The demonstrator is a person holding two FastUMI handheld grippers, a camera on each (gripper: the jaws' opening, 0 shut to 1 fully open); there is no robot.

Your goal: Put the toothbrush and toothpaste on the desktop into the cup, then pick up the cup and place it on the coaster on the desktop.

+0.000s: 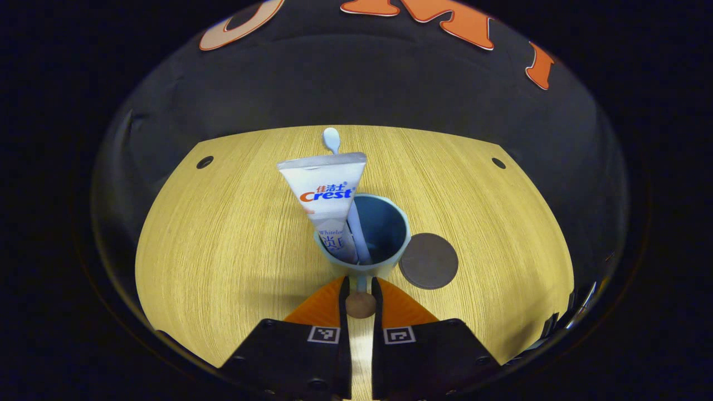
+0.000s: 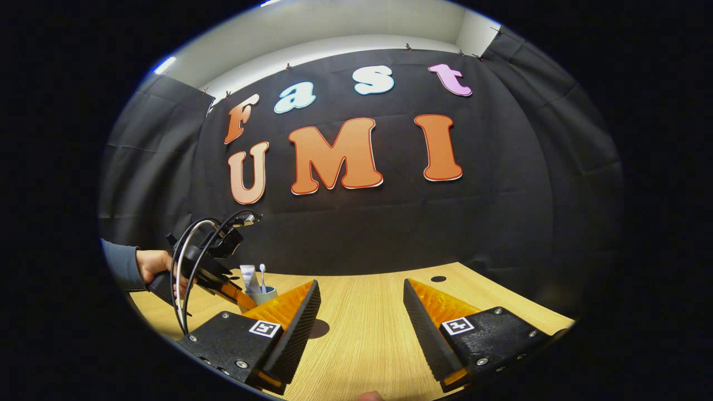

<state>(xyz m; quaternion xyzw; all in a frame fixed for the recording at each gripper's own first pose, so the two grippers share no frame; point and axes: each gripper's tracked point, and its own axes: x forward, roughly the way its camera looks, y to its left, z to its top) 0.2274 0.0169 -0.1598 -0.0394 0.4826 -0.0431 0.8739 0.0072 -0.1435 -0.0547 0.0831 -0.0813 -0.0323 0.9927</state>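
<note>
The left tool (image 1: 361, 289) is pinching the cup (image 1: 365, 236) handle mid-desk (image 1: 223, 234); paste (image 1: 328, 195) and brush (image 1: 332, 139) are standing inside, coaster (image 1: 428, 260) just beside. The right tool (image 2: 361, 312) is hovering wide open.

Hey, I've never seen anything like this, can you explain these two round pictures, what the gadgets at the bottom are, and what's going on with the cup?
There is no robot here. A person holds a two-finger grasping tool in each hand, and each tool carries a fisheye camera looking along its fingers.

The left gripper view looks down at a wooden desktop. The left tool has its fingers nearly closed around the handle of a blue cup. Standing in the cup are a toothpaste tube and a toothbrush. Just beside the cup lies a dark round coaster; the cup is not on it yet.

The right gripper view comes from the right tool, which is open, holds nothing and hangs above the desktop. Off to one side it shows the person's hand holding the left tool at the cup.
</note>
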